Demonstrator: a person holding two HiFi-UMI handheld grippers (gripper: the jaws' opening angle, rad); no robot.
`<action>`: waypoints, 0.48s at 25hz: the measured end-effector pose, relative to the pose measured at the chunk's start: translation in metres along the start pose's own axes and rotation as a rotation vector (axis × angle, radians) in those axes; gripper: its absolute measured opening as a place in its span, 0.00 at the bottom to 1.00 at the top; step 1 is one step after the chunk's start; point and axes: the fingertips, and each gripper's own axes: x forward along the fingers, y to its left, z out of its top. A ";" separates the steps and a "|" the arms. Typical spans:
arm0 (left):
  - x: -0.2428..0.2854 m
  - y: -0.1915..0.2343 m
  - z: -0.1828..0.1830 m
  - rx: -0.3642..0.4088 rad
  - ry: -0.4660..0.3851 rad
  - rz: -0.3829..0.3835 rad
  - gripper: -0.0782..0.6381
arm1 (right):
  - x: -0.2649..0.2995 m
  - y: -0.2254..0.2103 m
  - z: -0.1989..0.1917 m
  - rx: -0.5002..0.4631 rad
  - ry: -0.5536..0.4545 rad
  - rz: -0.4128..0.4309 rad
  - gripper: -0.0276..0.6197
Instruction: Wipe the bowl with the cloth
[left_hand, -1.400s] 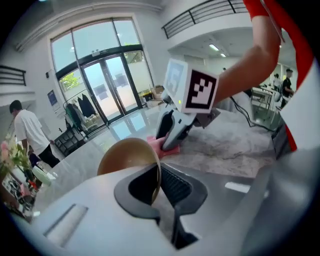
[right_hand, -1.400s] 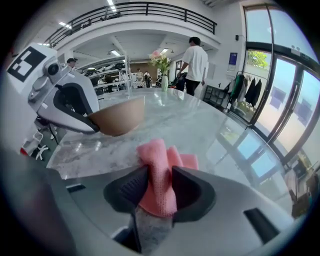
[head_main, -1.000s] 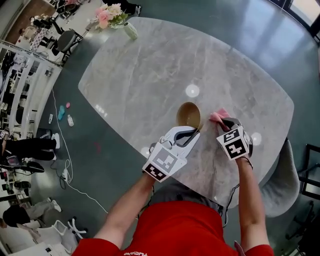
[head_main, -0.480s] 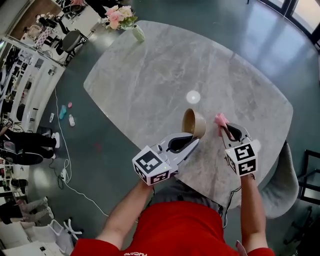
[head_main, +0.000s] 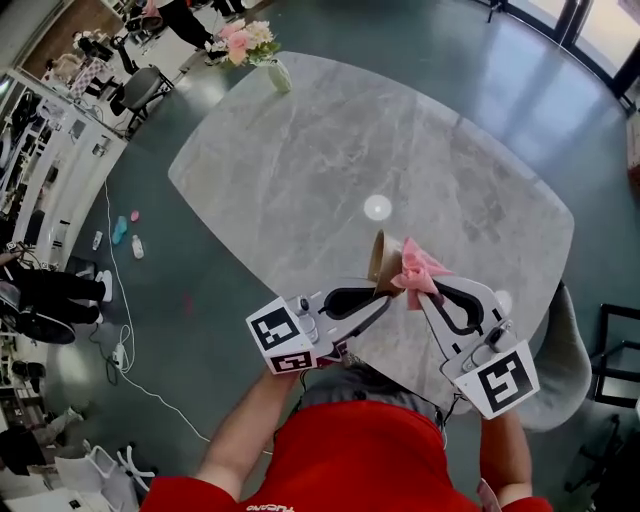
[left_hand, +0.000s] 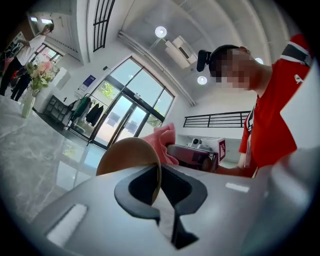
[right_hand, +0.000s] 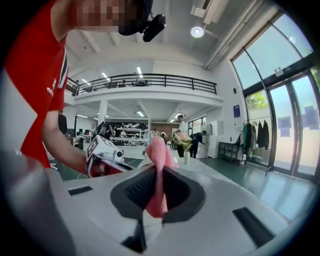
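The small tan bowl, smooth, round and with a thin rim, is held up above the near part of the grey oval table with a marble pattern. The bowl is tipped on its side. The left gripper, of pale grey plastic with dark pads, has its jaws nearly together and pinches the thin wall of the bowl at its near rim. The soft pink cloth, crumpled into folds, is close against the right side of the bowl. The right gripper has its jaws narrow, and its dark textured pads clamp the lower part of this cloth. At the far left edge of the table stands a pale vase with pink and white flowers.
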 end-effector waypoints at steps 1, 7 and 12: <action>-0.002 -0.004 0.001 0.001 -0.006 -0.011 0.13 | 0.000 0.006 0.003 -0.027 0.005 0.012 0.08; -0.010 -0.029 0.005 0.025 -0.019 -0.065 0.13 | -0.004 0.042 0.015 -0.122 0.031 0.060 0.08; -0.021 -0.048 0.008 0.038 -0.024 -0.134 0.13 | 0.000 0.053 0.019 -0.172 0.065 0.083 0.08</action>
